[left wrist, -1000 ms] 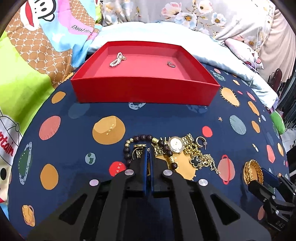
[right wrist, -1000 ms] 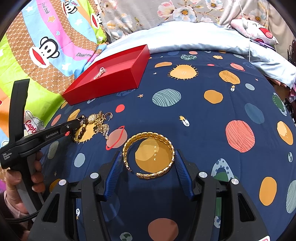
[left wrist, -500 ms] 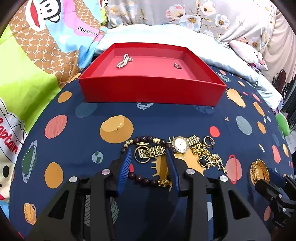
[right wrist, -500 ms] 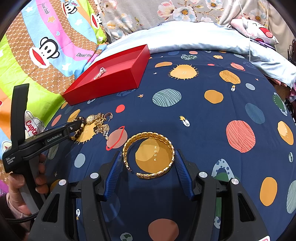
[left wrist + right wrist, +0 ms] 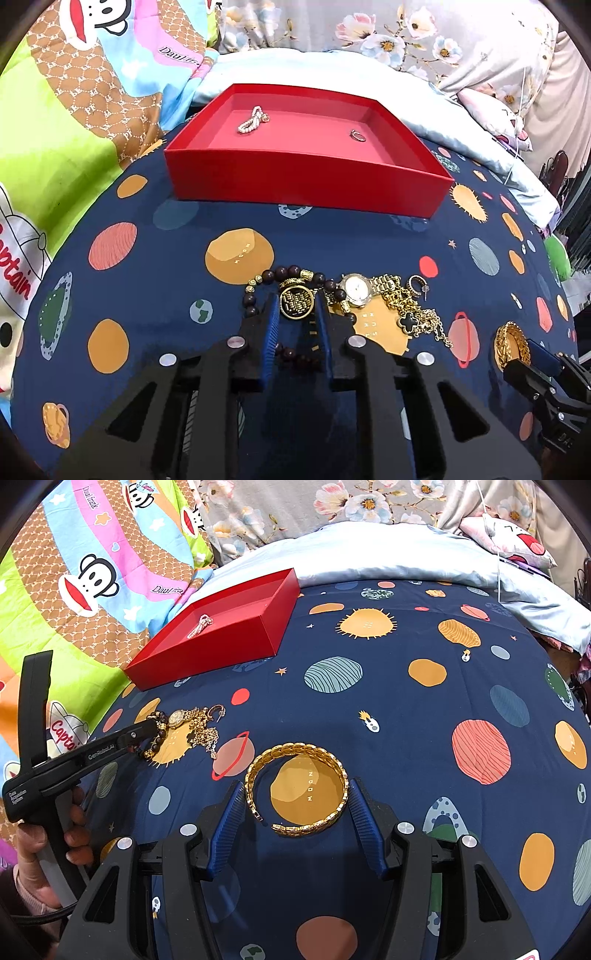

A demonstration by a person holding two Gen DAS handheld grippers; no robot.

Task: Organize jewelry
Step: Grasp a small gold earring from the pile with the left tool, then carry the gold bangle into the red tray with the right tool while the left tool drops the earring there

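A red tray [image 5: 306,177] sits at the back of the planet-print bedspread; it holds a pearl bracelet [image 5: 252,121] and a small ring [image 5: 357,136]. A jewelry pile lies in front: a dark bead bracelet [image 5: 288,274], a gold ring-shaped piece [image 5: 296,304], a gold watch [image 5: 355,290], a gold clover necklace [image 5: 413,317] and an earring [image 5: 416,286]. My left gripper [image 5: 296,314] is open, its jaws on either side of the gold ring-shaped piece. My right gripper [image 5: 297,799] is open, its jaws on either side of a gold bangle [image 5: 297,790] lying flat.
A monkey-print quilt [image 5: 74,110] lies to the left, floral pillows and a pale blue sheet [image 5: 388,557] at the back. The tray also shows in the right wrist view [image 5: 221,635], far left. The left gripper [image 5: 147,734] shows there over the pile.
My left gripper was shut a second ago; it has opened and now narrowed around the gold ring-shaped piece, moving slightly forward. The right gripper and bangle have not moved.
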